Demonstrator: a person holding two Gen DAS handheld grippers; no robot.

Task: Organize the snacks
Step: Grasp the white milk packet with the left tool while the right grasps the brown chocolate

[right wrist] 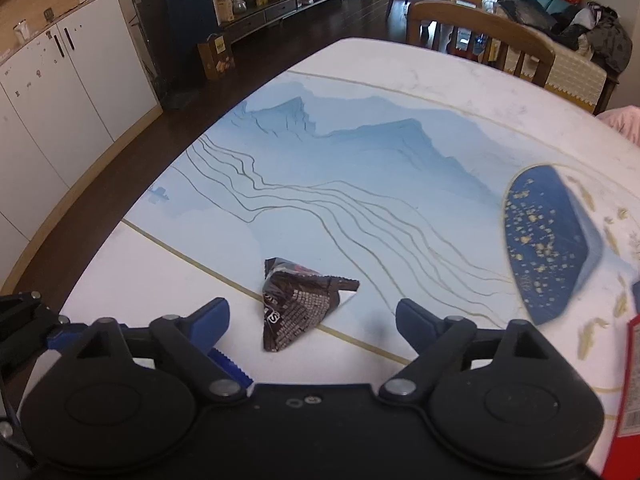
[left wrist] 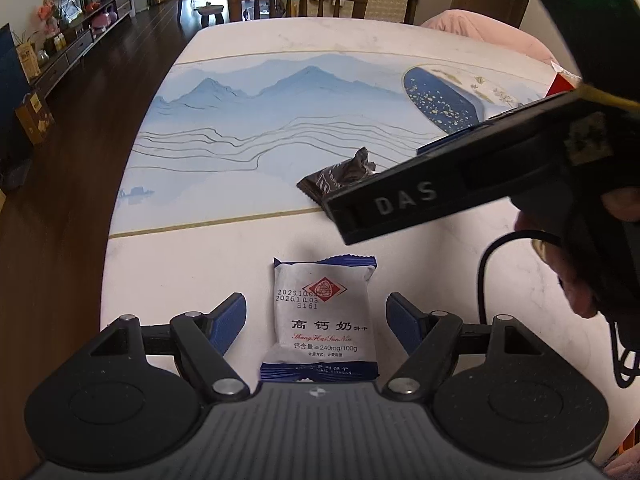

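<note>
We judge nothing sorted yet: our left tool [left wrist: 316,322], wide, straddles the white-and-blue foil biscuit packet [left wrist: 322,316]; our right tool [right wrist: 312,322], wide, frames the crumpled dark-brown chocolate wrapper [right wrist: 300,306] at lower centre.

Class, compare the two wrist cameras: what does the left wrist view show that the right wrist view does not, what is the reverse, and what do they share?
Only the left wrist view shows the white biscuit packet's printed face, lying between the open left gripper, and a wooden stool. Only the right wrist view shows the white cabinets and the open right gripper from behind. Both show the brown snack packet, the blue dish, the table and a wooden chair.
</note>
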